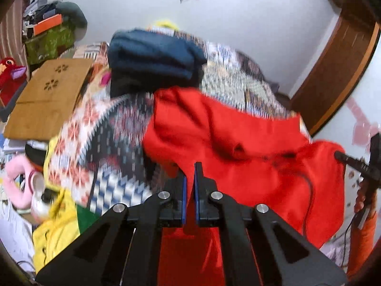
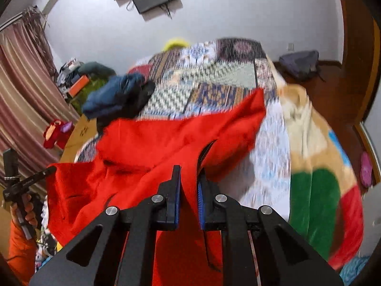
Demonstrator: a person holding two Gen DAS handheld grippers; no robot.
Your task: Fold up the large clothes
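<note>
A large red jacket (image 1: pixel 238 143) hangs lifted over the patterned bed quilt (image 1: pixel 114 124), held between both grippers. My left gripper (image 1: pixel 190 178) is shut on its red cloth, which runs between the blue pads. My right gripper (image 2: pixel 189 181) is shut on the jacket (image 2: pixel 154 143) next to its black zipper (image 2: pixel 204 150). Each gripper shows at the far edge of the other view, the right one (image 1: pixel 343 158) and the left one (image 2: pixel 45 172), both pinching the jacket. Both views are blurred by motion.
A folded dark blue garment (image 1: pixel 152 57) lies further back on the bed (image 2: pixel 114 90). A wooden board (image 1: pixel 47 97), plush toys and clutter lie left. A colourful blanket (image 2: pixel 316 166) drapes the bed's right side. A wooden door frame (image 1: pixel 333 76) stands right.
</note>
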